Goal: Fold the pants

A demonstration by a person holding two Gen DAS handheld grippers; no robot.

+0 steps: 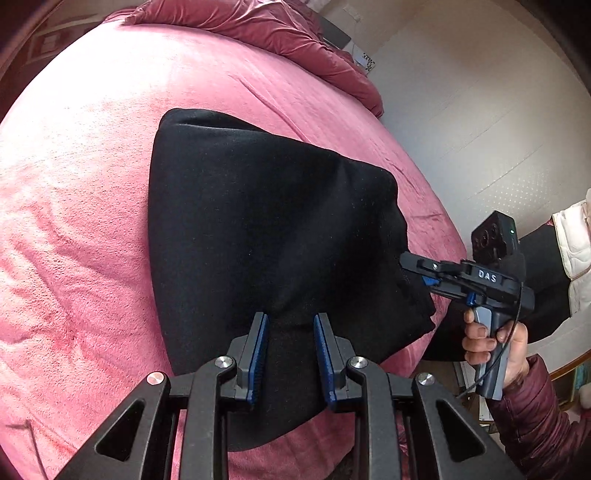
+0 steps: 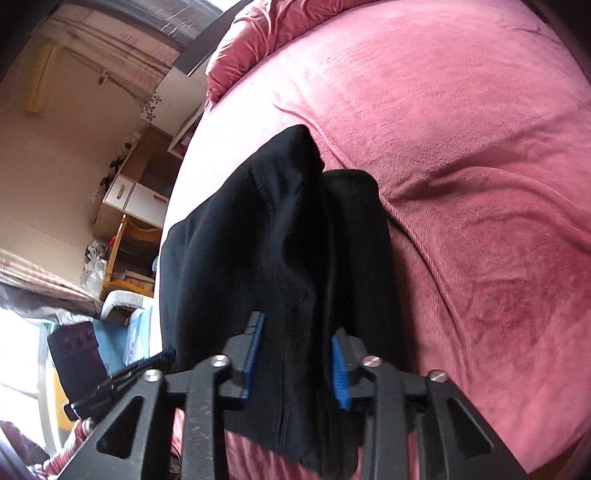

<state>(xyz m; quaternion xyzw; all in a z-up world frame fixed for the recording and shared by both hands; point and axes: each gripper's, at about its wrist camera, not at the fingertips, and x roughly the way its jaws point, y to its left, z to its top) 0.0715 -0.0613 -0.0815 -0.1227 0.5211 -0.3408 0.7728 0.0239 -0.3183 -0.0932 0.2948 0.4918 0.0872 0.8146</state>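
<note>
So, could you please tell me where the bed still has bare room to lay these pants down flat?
The pink blanket lies bare left of the black pants, up to the rumpled duvet at the far end. In the right wrist view it is also bare right of the pants. The near edge is crowded: both grippers, left and right, have fabric between their jaws.

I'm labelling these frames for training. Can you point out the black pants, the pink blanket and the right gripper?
black pants (image 1: 258, 221), left wrist view, middle of the folded top layer.
pink blanket (image 1: 81, 229), left wrist view, bare plush left of the pants.
right gripper (image 2: 295, 354), right wrist view, midway between its blue-padded fingertips.
</note>
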